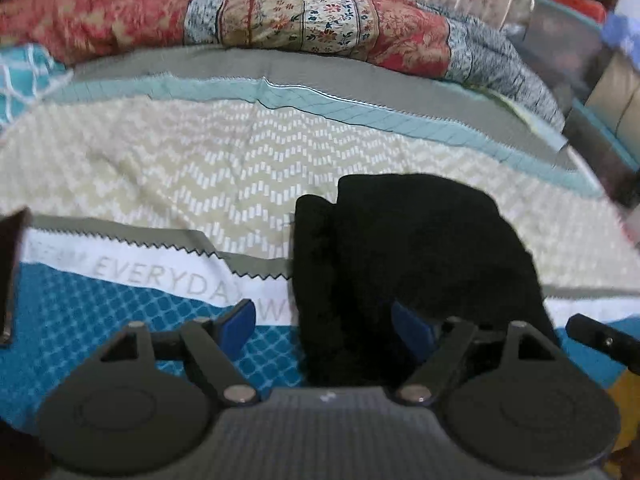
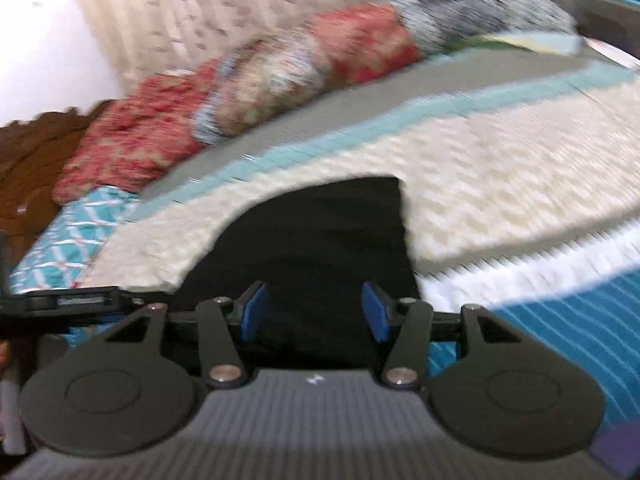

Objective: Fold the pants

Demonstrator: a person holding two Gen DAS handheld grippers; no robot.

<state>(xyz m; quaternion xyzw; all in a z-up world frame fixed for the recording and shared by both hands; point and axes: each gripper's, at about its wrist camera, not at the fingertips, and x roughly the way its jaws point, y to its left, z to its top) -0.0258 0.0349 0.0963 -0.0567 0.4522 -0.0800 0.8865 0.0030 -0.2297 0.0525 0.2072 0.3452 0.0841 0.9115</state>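
While the black pants [image 1: 408,248] lie bunched on the bed cover [image 1: 160,168], filling the lower centre and right of my left view, my left gripper [image 1: 326,322] stands with its jaws spread wide and nothing pinched, the cloth draped over the right pad. In my right view the pants [image 2: 320,236] sit in the lower centre as a flatter dark slab, and my right gripper [image 2: 314,312] hangs over them with jaws apart, holding nothing. I judge the fabric soft, limp and light, likely to sag and slide rather than hold a crease, so an outer edge or corner looks the best place to pinch. On the white band of the cover at lower left I read "EVERYDAY" [image 1: 156,276]; the rest is cut off.
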